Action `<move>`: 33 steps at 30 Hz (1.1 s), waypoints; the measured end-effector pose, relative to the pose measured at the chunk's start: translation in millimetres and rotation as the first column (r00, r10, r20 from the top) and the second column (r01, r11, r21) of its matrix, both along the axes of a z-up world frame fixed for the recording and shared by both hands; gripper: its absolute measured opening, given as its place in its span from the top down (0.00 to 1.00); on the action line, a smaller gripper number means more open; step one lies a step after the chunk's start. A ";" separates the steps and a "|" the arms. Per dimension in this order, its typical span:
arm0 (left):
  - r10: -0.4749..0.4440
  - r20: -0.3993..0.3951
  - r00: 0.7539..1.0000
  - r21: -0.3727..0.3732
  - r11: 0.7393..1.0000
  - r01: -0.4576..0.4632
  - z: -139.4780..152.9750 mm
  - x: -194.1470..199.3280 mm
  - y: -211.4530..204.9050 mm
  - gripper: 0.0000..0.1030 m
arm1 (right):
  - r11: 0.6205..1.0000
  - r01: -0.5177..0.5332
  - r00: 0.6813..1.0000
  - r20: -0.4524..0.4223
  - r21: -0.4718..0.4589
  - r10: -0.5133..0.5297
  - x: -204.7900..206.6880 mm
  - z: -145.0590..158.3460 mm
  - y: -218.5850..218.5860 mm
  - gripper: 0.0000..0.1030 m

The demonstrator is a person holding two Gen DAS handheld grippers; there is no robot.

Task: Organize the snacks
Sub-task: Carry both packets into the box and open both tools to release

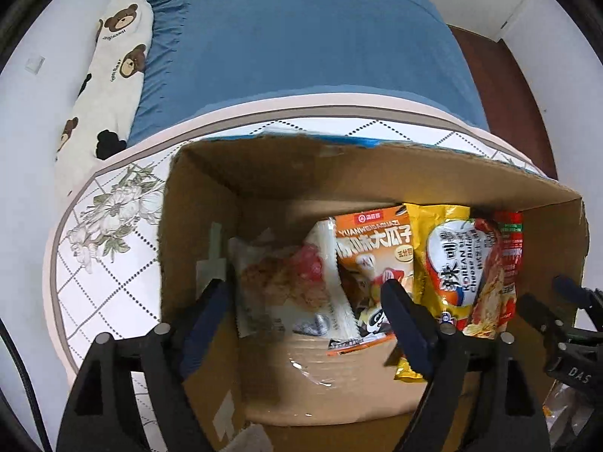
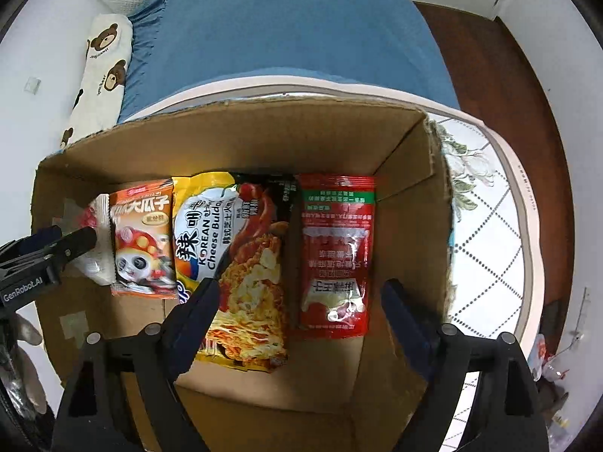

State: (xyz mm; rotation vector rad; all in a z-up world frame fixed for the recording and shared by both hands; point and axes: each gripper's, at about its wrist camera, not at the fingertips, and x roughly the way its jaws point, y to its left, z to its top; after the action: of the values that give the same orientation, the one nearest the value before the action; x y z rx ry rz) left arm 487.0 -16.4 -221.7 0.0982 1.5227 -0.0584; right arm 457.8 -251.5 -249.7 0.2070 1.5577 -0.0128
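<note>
An open cardboard box (image 1: 264, 173) (image 2: 264, 139) holds a row of snack packets on its floor. From left to right they are a white pastry packet (image 1: 279, 278) (image 2: 94, 260), an orange sunflower-seed packet (image 1: 373, 248) (image 2: 143, 233), a yellow Korean cheese noodle packet (image 1: 459, 263) (image 2: 241, 248) and a red packet (image 1: 510, 241) (image 2: 335, 248). My left gripper (image 1: 303, 290) points down into the box, open, its fingers straddling the white packet without pressing it. My right gripper (image 2: 301, 286) is open over the red packet and the noodle packet's edge, gripping neither.
The box stands on a round table with a floral quilted cover (image 1: 109, 226) (image 2: 486, 226). Behind it lies a bed with a blue sheet (image 1: 301, 37) and a bear-print pillow (image 1: 113, 67). Dark wooden floor (image 2: 501, 75) shows at the right, with loose wrappers (image 2: 550, 361) low down.
</note>
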 end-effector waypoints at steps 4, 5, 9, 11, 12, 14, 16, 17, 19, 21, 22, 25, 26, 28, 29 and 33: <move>-0.013 0.003 1.000 -0.004 1.000 0.013 -0.9 -3.6 -3.3 0.19 | 1.000 0.010 1.000 0.000 0.014 -0.010 -3.5 -5.0 -0.5 0.09; -0.012 0.005 1.000 -0.012 1.000 0.012 1.0 -5.6 -4.9 0.19 | 1.000 0.011 1.000 0.006 0.020 -0.011 -5.3 -4.5 -0.6 0.09; -0.008 0.029 1.000 -0.031 0.999 0.009 8.4 -17.7 -9.5 0.19 | 0.999 0.033 0.999 0.026 0.024 -0.033 -16.3 -0.7 -3.2 0.09; -0.007 0.047 0.999 -0.034 0.999 0.008 12.8 -26.3 -10.7 0.19 | 0.999 0.040 0.998 0.037 0.031 -0.041 -23.6 2.9 -3.1 0.09; -0.005 0.057 0.998 -0.040 0.999 0.007 15.2 -30.6 -11.6 0.19 | 0.999 0.041 0.998 0.043 0.032 -0.042 -27.9 5.3 -2.5 0.09; -0.008 0.086 0.996 -0.046 0.999 0.012 21.9 -41.6 -12.9 0.19 | 0.999 0.044 0.997 0.064 0.030 -0.046 -39.0 11.1 -0.1 0.09; -0.015 0.121 0.993 -0.046 0.999 0.020 29.8 -53.9 -15.2 0.19 | 0.999 0.044 0.995 0.084 0.026 -0.046 -47.1 16.0 4.5 0.09; -0.018 0.134 0.991 -0.046 0.999 0.024 35.4 -60.3 -18.0 0.19 | 0.999 0.045 0.994 0.095 0.025 -0.047 -51.2 19.1 6.0 0.09; -0.021 0.164 0.986 -0.049 0.998 0.030 43.4 -70.1 -18.9 0.19 | 0.999 0.042 0.992 0.118 0.019 -0.044 -60.1 26.2 9.6 0.09; -0.029 0.191 0.981 -0.048 0.998 0.039 51.2 -79.0 -19.6 0.19 | 0.999 0.035 0.988 0.148 0.005 -0.035 -71.1 36.5 14.2 0.09; -0.032 0.205 0.978 -0.048 0.998 0.042 55.6 -84.0 -20.1 0.19 | 1.000 0.030 0.987 0.158 0.003 -0.030 -75.4 42.0 15.6 0.09; -0.039 0.240 0.970 -0.058 0.997 0.054 67.1 -100.0 -21.0 0.19 | 1.000 0.024 0.981 0.193 0.001 -0.024 -90.2 58.1 20.7 0.09; -0.043 0.251 0.967 -0.059 0.996 0.060 72.3 -105.3 -21.6 0.19 | 1.000 0.018 0.978 0.207 -0.002 -0.017 -95.1 64.0 23.1 0.09; -0.048 0.273 0.961 -0.064 0.996 0.068 83.1 -116.3 -22.8 0.19 | 1.000 0.009 0.973 0.231 -0.010 -0.007 -103.1 74.9 27.3 0.09; -0.049 0.286 0.957 -0.071 0.995 0.072 89.4 -122.7 -22.7 0.19 | 1.000 0.007 0.969 0.246 -0.012 -0.003 -110.1 82.0 30.3 0.09; -0.054 0.327 0.943 -0.083 0.993 0.086 109.4 -142.5 -20.3 0.19 | 1.000 0.001 0.956 0.293 -0.007 0.001 -131.3 104.8 36.6 0.09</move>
State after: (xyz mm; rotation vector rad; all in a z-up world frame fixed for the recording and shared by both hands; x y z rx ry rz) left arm 344.5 -36.7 -112.3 0.0804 1.1838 -0.1652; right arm 326.5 -214.9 -144.9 0.1937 1.2616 0.0116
